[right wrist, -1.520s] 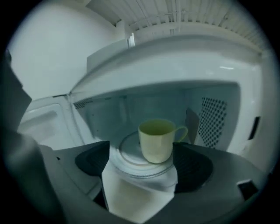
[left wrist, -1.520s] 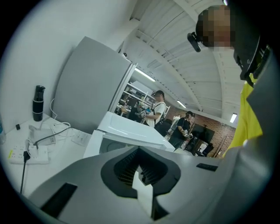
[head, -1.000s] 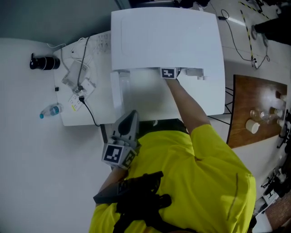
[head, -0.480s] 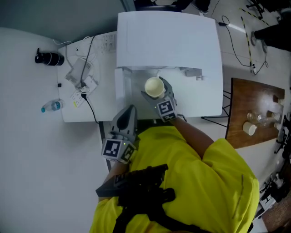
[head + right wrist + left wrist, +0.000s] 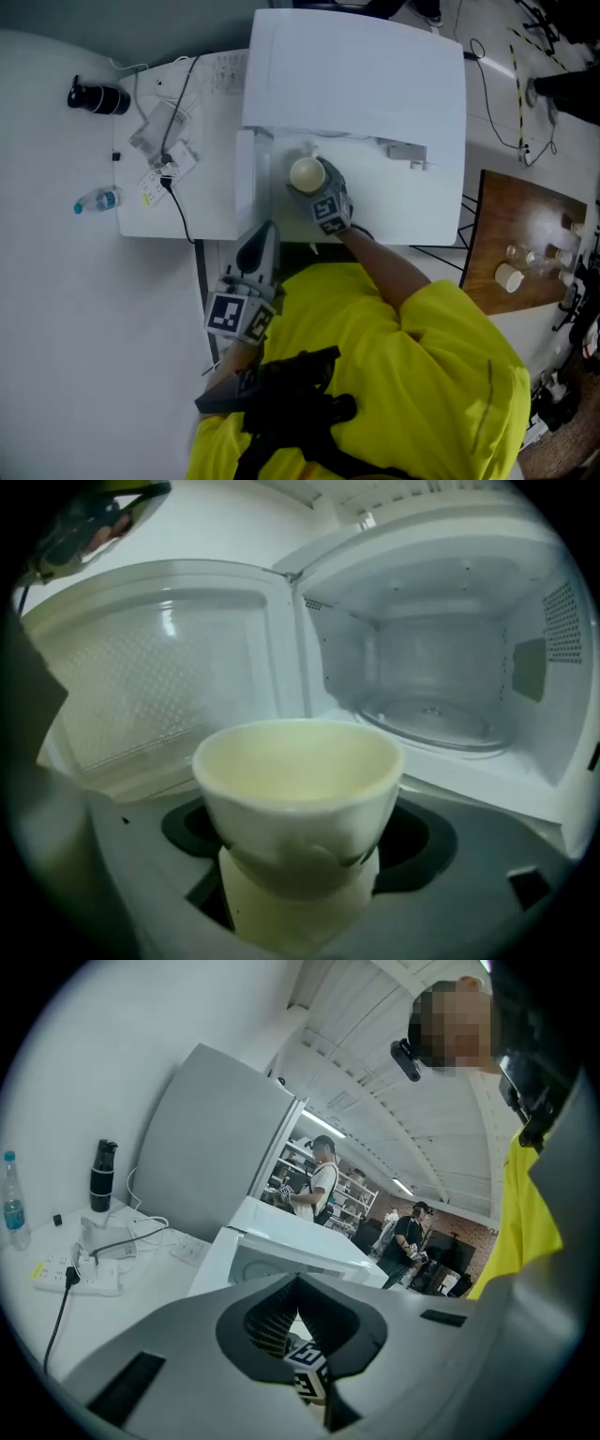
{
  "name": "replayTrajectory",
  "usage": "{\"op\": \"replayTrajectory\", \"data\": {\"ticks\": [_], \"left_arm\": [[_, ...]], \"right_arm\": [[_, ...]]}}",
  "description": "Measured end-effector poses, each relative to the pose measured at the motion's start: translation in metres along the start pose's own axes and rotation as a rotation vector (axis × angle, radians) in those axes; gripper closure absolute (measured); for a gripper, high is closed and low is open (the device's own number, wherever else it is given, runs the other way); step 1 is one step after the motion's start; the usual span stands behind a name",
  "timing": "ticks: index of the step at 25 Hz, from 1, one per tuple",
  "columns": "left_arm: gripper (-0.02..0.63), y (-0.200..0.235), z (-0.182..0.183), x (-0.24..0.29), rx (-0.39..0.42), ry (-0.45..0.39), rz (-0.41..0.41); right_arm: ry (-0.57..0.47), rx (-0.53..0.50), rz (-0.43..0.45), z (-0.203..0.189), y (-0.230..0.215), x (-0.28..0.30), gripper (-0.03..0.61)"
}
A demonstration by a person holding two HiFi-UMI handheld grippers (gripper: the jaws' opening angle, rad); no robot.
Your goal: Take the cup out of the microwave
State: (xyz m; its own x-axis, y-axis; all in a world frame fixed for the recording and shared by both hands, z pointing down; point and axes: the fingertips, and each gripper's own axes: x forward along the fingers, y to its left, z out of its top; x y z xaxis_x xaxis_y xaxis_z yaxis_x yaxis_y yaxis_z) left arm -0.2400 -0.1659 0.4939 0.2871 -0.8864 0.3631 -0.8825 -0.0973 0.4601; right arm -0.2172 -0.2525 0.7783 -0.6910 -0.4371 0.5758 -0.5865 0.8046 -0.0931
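A cream cup [image 5: 306, 172] sits between the jaws of my right gripper [image 5: 311, 186], just outside the mouth of the white microwave [image 5: 356, 75]. In the right gripper view the cup [image 5: 298, 780] fills the foreground, upright, with the gripper [image 5: 298, 864] shut on its lower wall. Behind it the microwave cavity [image 5: 441, 658] shows only its glass turntable [image 5: 431, 719]. The door [image 5: 159, 667] hangs open to the left. My left gripper [image 5: 258, 251] hovers low by the table's front edge, its tips together and nothing in them; in its own view the left gripper [image 5: 298, 1283] points at the microwave [image 5: 281, 1251].
The white table [image 5: 216, 206] carries a power strip with cables [image 5: 164, 150] left of the microwave. A black bottle [image 5: 94, 97] and a water bottle [image 5: 97, 201] lie further left. A wooden table [image 5: 525, 216] with small jars stands at the right. People stand in the background [image 5: 319, 1180].
My right gripper has drawn back out of the microwave with the cup and shifted slightly left in front of the open door. The left gripper has stayed put.
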Motion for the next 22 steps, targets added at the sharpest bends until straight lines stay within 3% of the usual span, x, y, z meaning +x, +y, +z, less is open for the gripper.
{"op": "replayTrajectory", "data": {"ticks": [7, 8, 9, 12, 14, 16, 18, 22], "left_arm": [[0.611, -0.004, -0.003, 0.001, -0.022, -0.017, 0.041], [0.611, -0.006, -0.002, 0.001, -0.022, -0.021, 0.039], [0.611, -0.009, 0.000, 0.001, -0.021, -0.029, 0.031], [0.611, -0.022, 0.011, 0.001, -0.002, -0.061, -0.016], [0.611, -0.025, 0.016, -0.001, 0.017, -0.067, -0.004], [0.611, -0.022, 0.018, -0.002, 0.027, -0.064, 0.036], [0.611, -0.021, 0.019, -0.002, 0.040, -0.069, 0.051], [0.611, -0.033, 0.025, 0.006, 0.070, -0.076, 0.028]], "right_arm": [[0.015, -0.065, 0.051, 0.000, 0.007, 0.024, 0.112], [0.039, -0.064, 0.066, -0.005, 0.010, 0.024, 0.096], [0.068, -0.059, 0.086, -0.010, 0.013, 0.021, 0.040], [0.123, -0.057, 0.131, -0.019, 0.011, -0.004, 0.034], [0.120, -0.031, 0.169, -0.017, 0.007, -0.041, 0.034], [0.077, -0.025, 0.242, 0.004, 0.010, -0.095, 0.034], [-0.017, -0.047, 0.286, 0.048, 0.013, -0.157, 0.043], [-0.244, -0.016, 0.179, 0.152, -0.013, -0.253, 0.192]]}}
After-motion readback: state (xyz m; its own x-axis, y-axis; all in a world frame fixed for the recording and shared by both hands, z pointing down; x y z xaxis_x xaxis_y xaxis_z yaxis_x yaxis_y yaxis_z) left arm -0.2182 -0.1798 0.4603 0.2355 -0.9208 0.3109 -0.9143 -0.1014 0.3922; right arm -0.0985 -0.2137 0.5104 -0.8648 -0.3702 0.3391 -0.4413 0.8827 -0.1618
